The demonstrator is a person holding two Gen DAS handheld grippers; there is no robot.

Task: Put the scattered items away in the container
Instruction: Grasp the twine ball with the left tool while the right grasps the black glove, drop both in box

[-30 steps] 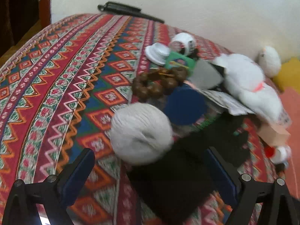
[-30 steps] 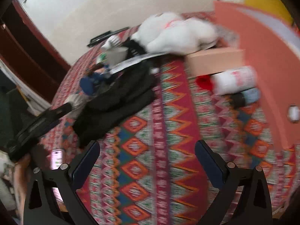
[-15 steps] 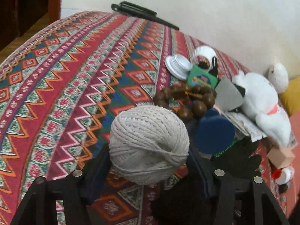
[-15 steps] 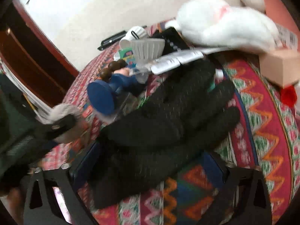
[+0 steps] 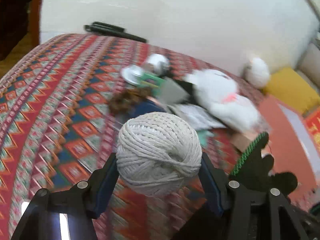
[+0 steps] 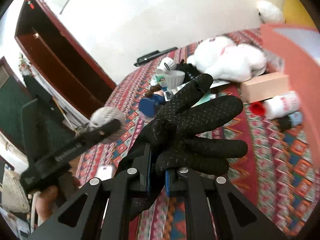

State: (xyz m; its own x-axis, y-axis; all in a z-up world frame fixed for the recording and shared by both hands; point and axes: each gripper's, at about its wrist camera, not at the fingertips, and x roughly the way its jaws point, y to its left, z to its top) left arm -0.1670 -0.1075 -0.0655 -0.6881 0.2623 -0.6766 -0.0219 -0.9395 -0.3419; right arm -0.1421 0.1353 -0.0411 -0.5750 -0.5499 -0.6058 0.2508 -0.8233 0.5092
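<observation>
Gripping the ball of white twine (image 5: 159, 154) between its two blue-padded fingers, our left gripper (image 5: 159, 172) has the ball seated right at the fingertips, pressed on both sides and raised above the patterned cloth (image 5: 60, 108). Our right gripper (image 6: 157, 170) is clamped on the cuff end of a black glove (image 6: 192, 128), whose fingers fan out up and to the right ahead of the jaws, off the cloth. We see the left tool from the right wrist view as a dark bar angled across the lower left, a bare hand (image 6: 45, 202) beneath it. Behind both tools lie a white plush toy (image 6: 230, 62), a small cardboard box (image 6: 264, 87) and a red-capped bottle (image 6: 280, 105). An orange container (image 6: 294, 58) stands at the right edge.
</observation>
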